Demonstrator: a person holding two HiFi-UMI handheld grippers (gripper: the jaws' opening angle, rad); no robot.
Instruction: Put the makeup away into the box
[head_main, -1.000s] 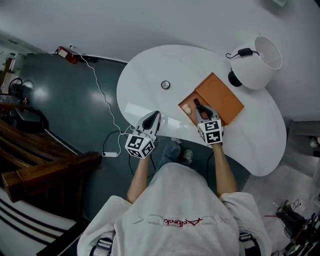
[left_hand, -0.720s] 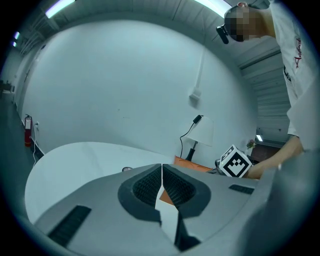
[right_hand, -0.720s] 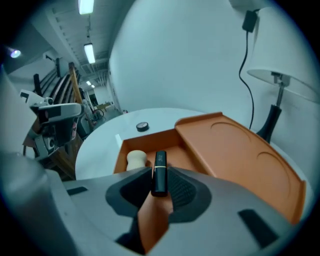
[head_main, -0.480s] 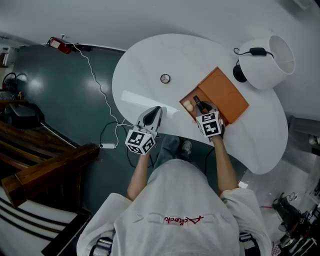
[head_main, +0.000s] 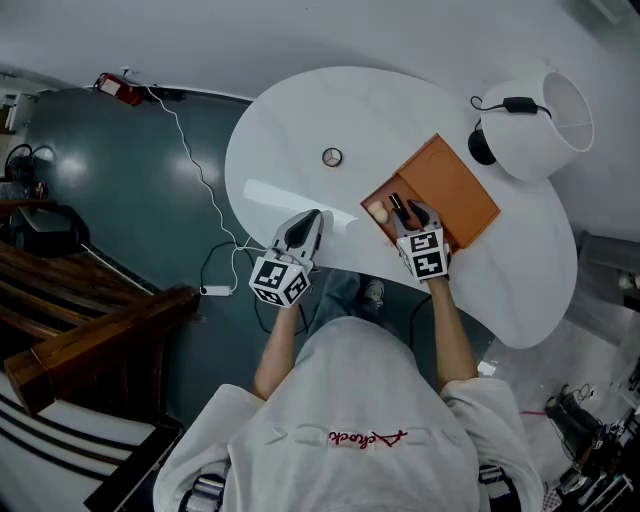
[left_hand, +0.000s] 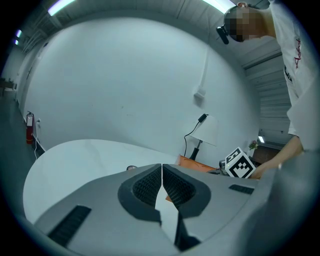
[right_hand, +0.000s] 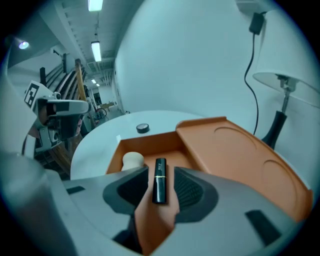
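"Where had the lipstick (right_hand: 159, 181) got to?"

"It was inside the box (right_hand: 150, 142), lying flat on the floor of the open compartment, just beside a pale, rounded sponge (right_hand: 132, 160). The right gripper (head_main: 408, 212) was tipped down over it, with the tube lined up between its jaws."

"Was it gripped?"

"Not that I could see. The jaws had just been opening, and there was a gap between each ribbed pad and the tube. I'd judge it was released low on purpose, so that a smooth round tube wouldn't roll or clatter."

"And the other one?"

"The left gripper (left_hand: 162, 169) hung at the near edge of the table (head_main: 300, 120), its jaws pressed together with nothing in them. My guess is it was kept clear, since one small item needs only one hand."

"What was the box like?"

"It was orange, matte and square-cornered. I couldn't tell whether it was leather or moulded plastic. Its lid (right_hand: 235, 150) lay folded open alongside, with shallow round recesses pressed into it. The lipstick was a glossy black cylinder with a thin pale band round it. The table was glossy white and curved like a bean. A small round compact (head_main: 332, 157) sat on it well apart from the box, not yet put away."
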